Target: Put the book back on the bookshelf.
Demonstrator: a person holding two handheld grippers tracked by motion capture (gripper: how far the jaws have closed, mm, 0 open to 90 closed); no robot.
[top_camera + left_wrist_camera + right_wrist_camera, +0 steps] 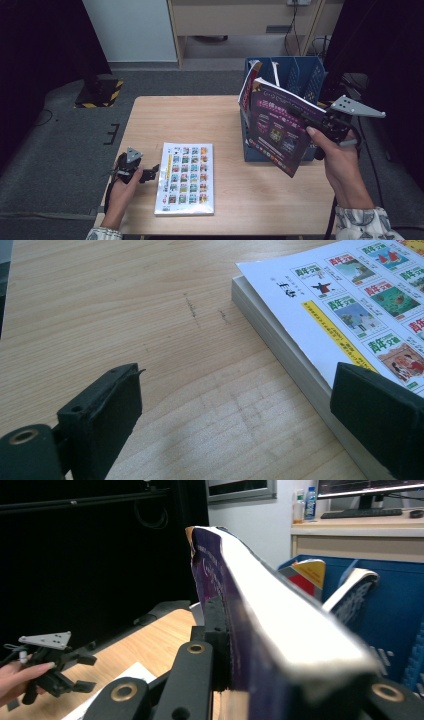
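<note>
A thick purple-covered book (276,127) hangs tilted in the air in front of a blue file rack (305,72), with my right gripper (306,118) shut on its right edge. In the right gripper view the same purple book (235,600) stands edge-on between the jaws, white page block to the right. A white book (184,177) with a grid of small coloured pictures lies flat on the table. My left gripper (153,172) rests open just left of it. In the left gripper view its jaws straddle the white book's (320,300) near edge, nothing between them.
The blue rack (395,610) at the table's back right holds two other books (248,85) leaning in its slots. The wooden table (190,120) is bare at back left. Dark curtains flank both sides; a cabinet stands beyond.
</note>
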